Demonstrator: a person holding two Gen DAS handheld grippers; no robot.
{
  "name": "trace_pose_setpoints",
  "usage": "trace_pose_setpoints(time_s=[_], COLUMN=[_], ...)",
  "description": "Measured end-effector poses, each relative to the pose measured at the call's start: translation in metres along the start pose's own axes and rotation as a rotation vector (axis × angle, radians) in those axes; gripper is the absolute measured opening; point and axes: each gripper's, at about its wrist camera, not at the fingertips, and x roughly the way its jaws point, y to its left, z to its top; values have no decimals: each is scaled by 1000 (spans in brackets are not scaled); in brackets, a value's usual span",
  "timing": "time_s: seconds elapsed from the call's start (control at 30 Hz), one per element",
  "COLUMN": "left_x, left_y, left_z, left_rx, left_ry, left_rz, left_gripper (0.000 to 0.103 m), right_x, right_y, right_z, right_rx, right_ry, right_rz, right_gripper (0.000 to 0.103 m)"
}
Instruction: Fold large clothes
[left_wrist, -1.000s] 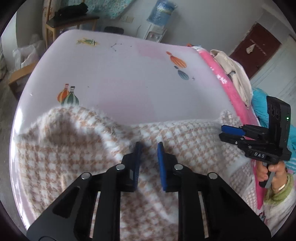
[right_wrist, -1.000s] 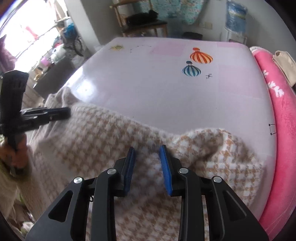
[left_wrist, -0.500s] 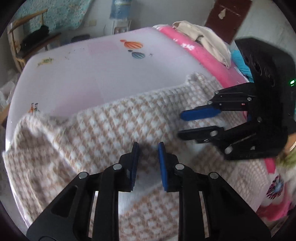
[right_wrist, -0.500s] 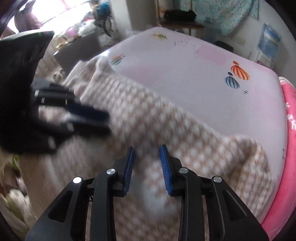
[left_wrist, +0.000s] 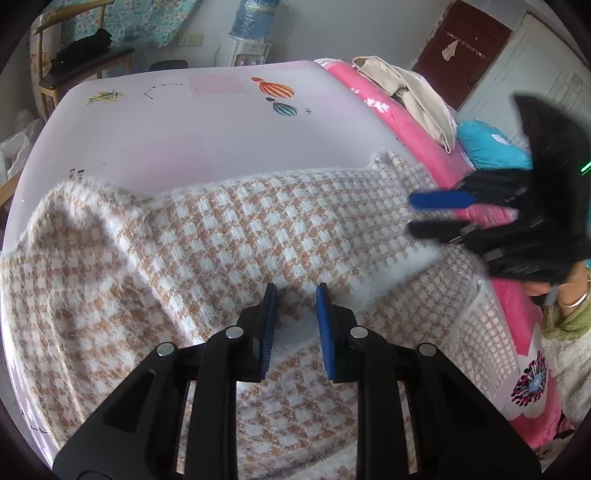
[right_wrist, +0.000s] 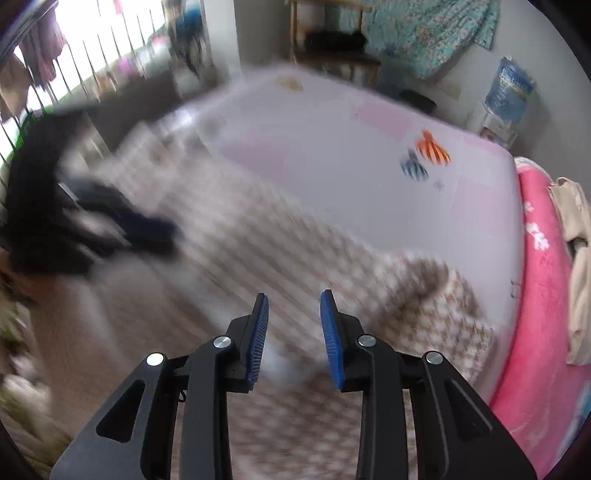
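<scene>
Both claws have swung inward over the houndstooth garment (left_wrist: 229, 236); left claw (left_wrist: 294, 291) and right claw (right_wrist: 294, 297) released, folding barely begun.

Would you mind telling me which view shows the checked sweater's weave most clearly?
The left wrist view: the checked sweater is sharp there, its brown-and-white squares and fuzzy edge distinct across the bed. The right wrist view shows the same sweater only motion-blurred, its pattern smeared.

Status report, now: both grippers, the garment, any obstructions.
Left gripper and right gripper: jaws slightly apart over fabric, grip unclear. Checked sweater spread rumpled on the pink sheet, part folded. Nothing in the way; beige clothes lie off to the side.
</scene>
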Motion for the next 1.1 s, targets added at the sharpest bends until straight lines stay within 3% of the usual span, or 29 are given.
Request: trace_pose_setpoints(time_s=[0.07, 0.17, 0.33, 0.43, 0.5, 0.57, 0.73, 0.87, 0.97, 1.1], left_x=[0, -3, -5, -6, -6, -7, -14, -41, -45, -3], left_y=[2, 2, 4, 4, 3, 4, 5, 5, 12, 27], left_z=[-1, -4, -7, -9, -10, -11, -8, 5, 21, 24], left_rx=[-12, -13, -24, -38, -39, -44, -56, -38, -69, -108], left_ry=[-2, -11, -29, -37, -46, -52, -38, -113, -151, -29], left_rz=[-12, -10, -17, -11, -4, -2, -13, -16, 13, 132], left_gripper=[21, 21, 21, 21, 21, 21, 21, 21, 24, 23], right_x=[3, -12, -29, -11, 21, 41, 24, -3, 6, 25], right_y=[-14, -26, -9, 8, 18, 23, 14, 8, 5, 1], right_z=[-8, -4, 33, 59, 68, 64, 61, 44, 36, 27], right_rx=[45, 141, 140, 111, 101, 109, 165, 171, 171, 200], right_ry=[-2, 17, -112, -150, -109, -92, -94, -145, -119, -97], right_rz=[59, 55, 124, 145, 150, 154, 180, 163, 138, 155], right_gripper=[29, 29, 31, 31, 31, 31, 31, 32, 32, 34])
